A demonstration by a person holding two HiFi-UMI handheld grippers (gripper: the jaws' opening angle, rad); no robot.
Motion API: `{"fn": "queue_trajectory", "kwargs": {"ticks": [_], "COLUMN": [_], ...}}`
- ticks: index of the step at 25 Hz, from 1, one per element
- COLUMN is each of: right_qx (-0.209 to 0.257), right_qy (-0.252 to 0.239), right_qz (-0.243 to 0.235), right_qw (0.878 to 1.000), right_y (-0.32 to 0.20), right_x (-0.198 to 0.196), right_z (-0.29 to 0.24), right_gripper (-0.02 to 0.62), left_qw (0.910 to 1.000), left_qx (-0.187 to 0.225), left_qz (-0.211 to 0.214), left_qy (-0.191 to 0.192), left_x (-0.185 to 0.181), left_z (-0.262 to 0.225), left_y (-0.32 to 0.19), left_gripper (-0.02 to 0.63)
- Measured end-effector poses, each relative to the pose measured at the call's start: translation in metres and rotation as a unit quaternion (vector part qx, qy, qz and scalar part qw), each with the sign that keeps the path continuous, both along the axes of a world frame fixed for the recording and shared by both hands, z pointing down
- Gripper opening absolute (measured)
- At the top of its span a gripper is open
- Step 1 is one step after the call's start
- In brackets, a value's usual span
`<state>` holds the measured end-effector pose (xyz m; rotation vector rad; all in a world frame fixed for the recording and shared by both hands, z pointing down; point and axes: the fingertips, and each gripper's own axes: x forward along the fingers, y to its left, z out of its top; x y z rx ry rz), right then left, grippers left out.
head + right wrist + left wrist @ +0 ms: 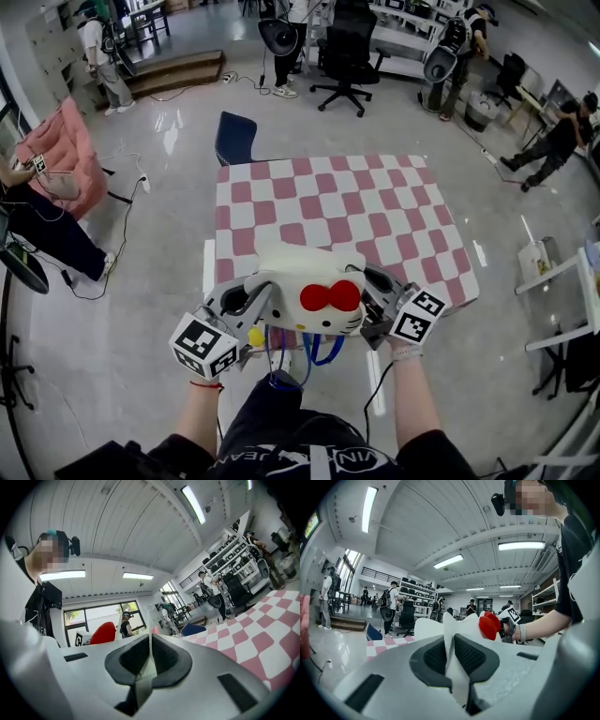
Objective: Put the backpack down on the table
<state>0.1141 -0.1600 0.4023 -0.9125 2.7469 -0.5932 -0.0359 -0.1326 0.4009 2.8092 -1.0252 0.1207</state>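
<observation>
White backpack (305, 281) held between two grippers at the near edge of the checked tabletop (328, 202).

In the lower centre of the head view, the left gripper (249, 302) is clamped on the backpack's white fabric at its left side. The right gripper (373, 296) pinches a thin white edge at its right side. A red bow (330, 296) faces up, and blue straps (323, 352) hang below.

Left gripper (450, 645) jaws pinch white backpack (461, 624) — red bow (489, 625) beyond.
</observation>
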Motion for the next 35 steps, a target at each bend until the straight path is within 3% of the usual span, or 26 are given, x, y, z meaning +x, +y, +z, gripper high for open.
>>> {"fn": "queue_trajectory", "kwargs": {"ticks": [22, 26, 35], "right_qx": [-0.032, -0.027, -0.045], "right_qy": [0.004, 0.006, 0.024], "right_qz": [0.03, 0.029, 0.013], "right_qw": [0.999, 0.999, 0.999], "right_y": [-0.138, -0.152, -0.207], "right_x": [0.004, 0.02, 0.007], "right_z": [0.029, 0.036, 0.044], "right_gripper": [0.012, 0.012, 0.012], "left_qw": [0.9991, 0.9993, 0.9992], "left_qx": [-0.027, -0.024, -0.027], "left_qz": [0.031, 0.028, 0.022], "left_qy": [0.001, -0.004, -0.018], "left_x": [0.003, 0.019, 0.011], "left_z": [0.026, 0.035, 0.036], "left_y": [-0.144, -0.156, -0.209], "left_gripper": [0.038, 0.038, 0.038]}}
